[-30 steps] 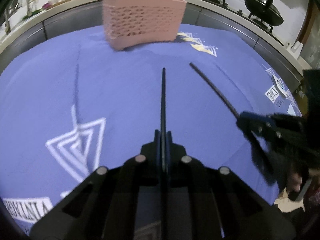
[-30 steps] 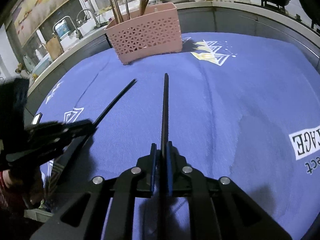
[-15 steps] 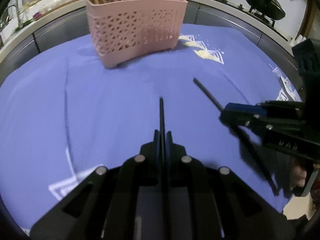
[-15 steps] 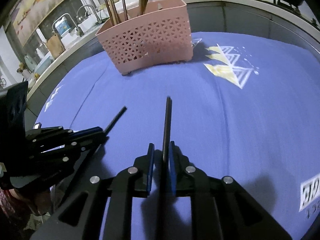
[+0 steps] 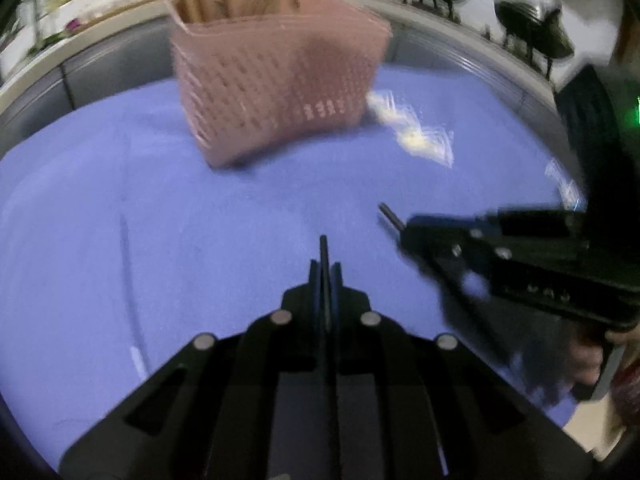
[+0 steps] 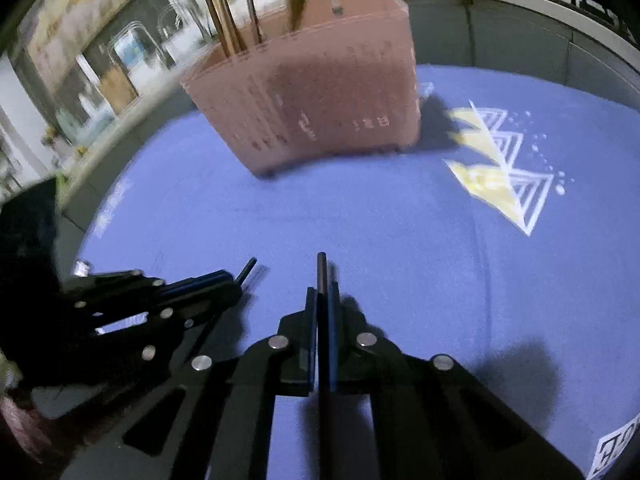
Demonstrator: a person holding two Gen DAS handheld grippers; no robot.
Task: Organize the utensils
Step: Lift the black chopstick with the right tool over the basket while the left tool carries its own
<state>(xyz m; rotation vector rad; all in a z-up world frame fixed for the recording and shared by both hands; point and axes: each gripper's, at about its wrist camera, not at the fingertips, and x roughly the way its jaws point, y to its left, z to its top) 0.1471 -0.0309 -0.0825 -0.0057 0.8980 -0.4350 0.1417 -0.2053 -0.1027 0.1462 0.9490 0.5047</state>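
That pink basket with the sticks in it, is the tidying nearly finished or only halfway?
Partly done. Several chopsticks already stand in the pink basket. In hand: the left gripper is shut on one black chopstick, and the right gripper on another black chopstick. Left to do: drop both into the basket. No other loose utensils show on the blue cloth.

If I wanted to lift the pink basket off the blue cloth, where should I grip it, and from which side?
Grip the pink basket at its top rim, coming from above, at the right end. The walls are tall and thin, so a hand-held gripper can pinch one there. The chopsticks stand near the left end, so that side is crowded.
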